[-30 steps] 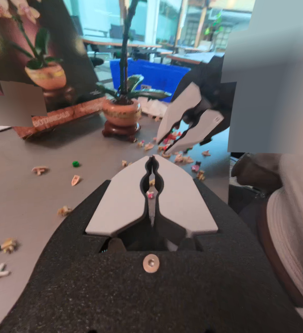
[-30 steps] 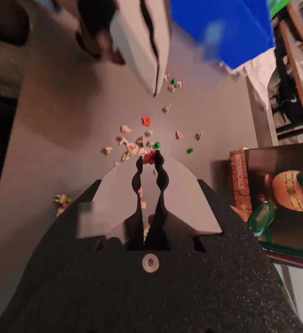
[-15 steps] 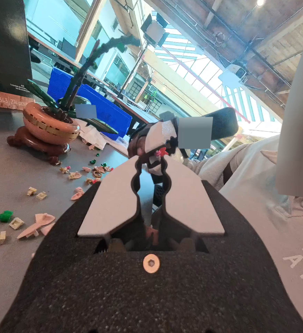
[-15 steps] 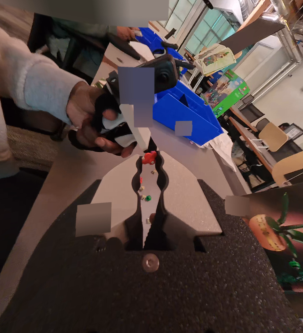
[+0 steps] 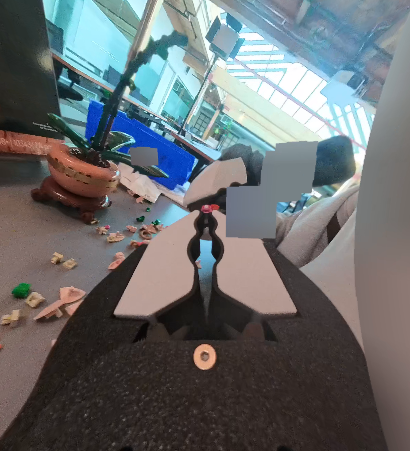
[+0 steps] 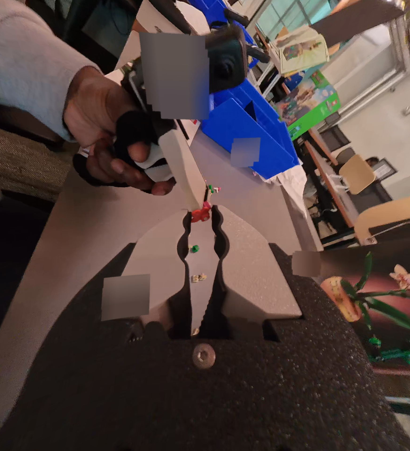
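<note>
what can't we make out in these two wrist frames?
- Left wrist view: whether the pink piece and red piece are joined; too small.
- Left wrist view: most of the right claw; a mosaic patch covers it.
- Right wrist view: the left claw tips' grip; seen edge-on.
- Right wrist view: the loose bits on the table; too small.

My right gripper (image 6: 200,211) pinches a red flower piece (image 6: 199,214) at its tips; the left gripper (image 6: 205,200), gripped by a hand (image 6: 101,136), touches it with a pink piece (image 6: 207,204) above the grey table (image 6: 243,195).
</note>
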`<control>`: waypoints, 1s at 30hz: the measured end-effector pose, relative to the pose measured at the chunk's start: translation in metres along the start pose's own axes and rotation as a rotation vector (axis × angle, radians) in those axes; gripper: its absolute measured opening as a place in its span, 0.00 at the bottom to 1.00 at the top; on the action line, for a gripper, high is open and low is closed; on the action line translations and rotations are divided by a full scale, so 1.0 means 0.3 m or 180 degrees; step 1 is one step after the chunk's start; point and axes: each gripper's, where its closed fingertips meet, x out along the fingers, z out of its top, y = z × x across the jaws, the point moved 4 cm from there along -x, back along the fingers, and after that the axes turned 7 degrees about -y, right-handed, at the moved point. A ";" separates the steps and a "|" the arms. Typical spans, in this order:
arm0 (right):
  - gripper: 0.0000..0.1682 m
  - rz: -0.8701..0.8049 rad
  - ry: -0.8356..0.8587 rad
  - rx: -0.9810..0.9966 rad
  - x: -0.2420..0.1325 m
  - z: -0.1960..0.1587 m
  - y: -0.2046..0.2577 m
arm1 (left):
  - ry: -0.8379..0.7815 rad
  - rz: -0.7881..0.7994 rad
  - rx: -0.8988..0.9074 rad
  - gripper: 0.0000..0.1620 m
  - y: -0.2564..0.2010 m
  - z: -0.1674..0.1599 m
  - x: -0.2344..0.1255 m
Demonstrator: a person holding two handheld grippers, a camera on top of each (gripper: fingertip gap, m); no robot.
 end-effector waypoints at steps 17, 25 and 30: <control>0.07 -0.0422 0.0636 -0.0589 0.011 0.000 -0.011 | 0.0041 0.0631 0.1009 0.01 -0.017 0.023 0.009; 0.06 -0.0752 0.0565 -0.0588 0.036 -0.006 -0.004 | 0.0047 0.0922 0.1400 0.01 -0.017 0.028 -0.009; 0.06 -0.0775 0.0560 -0.0371 0.078 -0.020 0.004 | 0.0051 0.1117 0.1639 0.00 -0.042 0.036 -0.063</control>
